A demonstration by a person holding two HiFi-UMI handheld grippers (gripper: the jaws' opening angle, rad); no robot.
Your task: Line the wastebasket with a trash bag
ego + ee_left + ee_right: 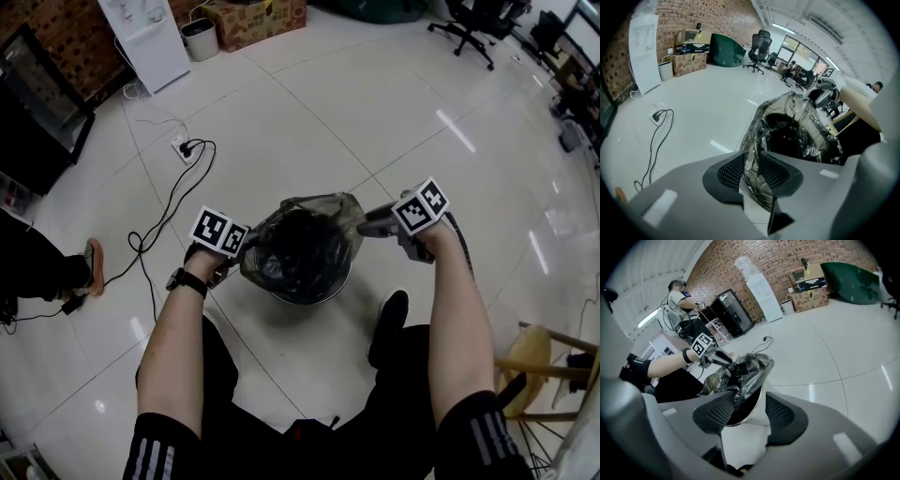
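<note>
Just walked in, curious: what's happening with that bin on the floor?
A person with a gripper in each hand is lining the wastebasket with a dark trash bag. The bag sits inside, its top bunched loosely at the rim. The left gripper has its jaws slightly apart with bag film between them; the right gripper is open at the bag's edge, holding nothing.
</note>
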